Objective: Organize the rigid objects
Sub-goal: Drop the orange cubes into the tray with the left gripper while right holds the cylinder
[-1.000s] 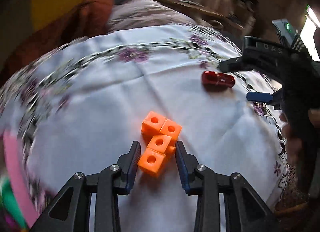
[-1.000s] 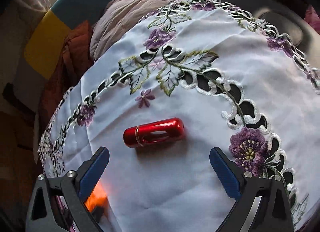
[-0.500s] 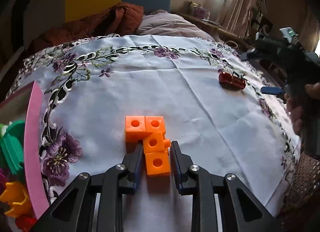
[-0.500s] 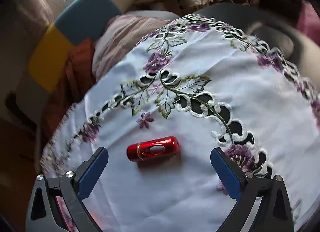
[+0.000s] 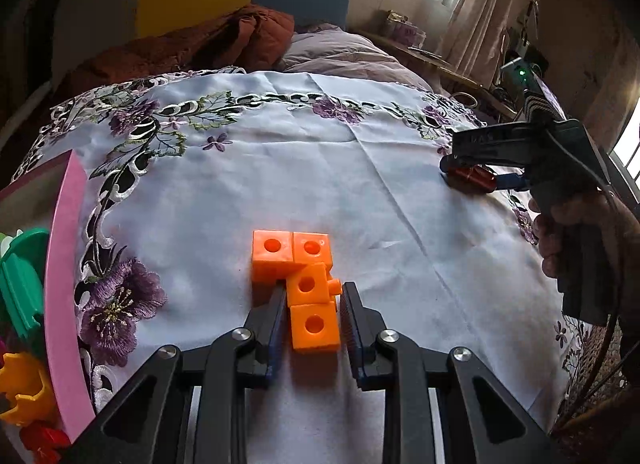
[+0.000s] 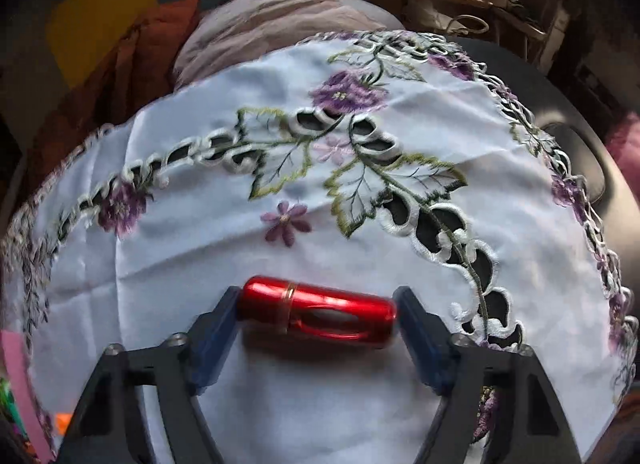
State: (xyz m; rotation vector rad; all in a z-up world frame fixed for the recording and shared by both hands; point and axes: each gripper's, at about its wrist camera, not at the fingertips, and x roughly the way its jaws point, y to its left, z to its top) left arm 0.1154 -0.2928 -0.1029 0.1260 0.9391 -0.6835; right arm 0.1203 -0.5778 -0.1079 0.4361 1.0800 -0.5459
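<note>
A piece made of several joined orange cubes (image 5: 301, 278) lies on the white embroidered tablecloth (image 5: 280, 183). My left gripper (image 5: 313, 298) has its fingers close on both sides of the nearest cube; the left finger touches it, a thin gap shows at the right finger. A shiny red metal cylinder (image 6: 316, 311) lies crosswise on the cloth. My right gripper (image 6: 318, 304) has closed its blue pads against both ends of it. The cylinder (image 5: 472, 179) and right gripper (image 5: 472, 173) also show at the right of the left wrist view.
A pink-rimmed tray (image 5: 64, 276) with green, yellow and red plastic toys stands at the table's left edge. A bed with brown and grey bedding (image 5: 260, 43) lies beyond the table. A dark chair (image 6: 576, 151) stands past the right edge of the cloth.
My right gripper has moved forward and closed from wide open onto the ends of the red cylinder. My left gripper has narrowed around the nearest orange cube and steadied.
</note>
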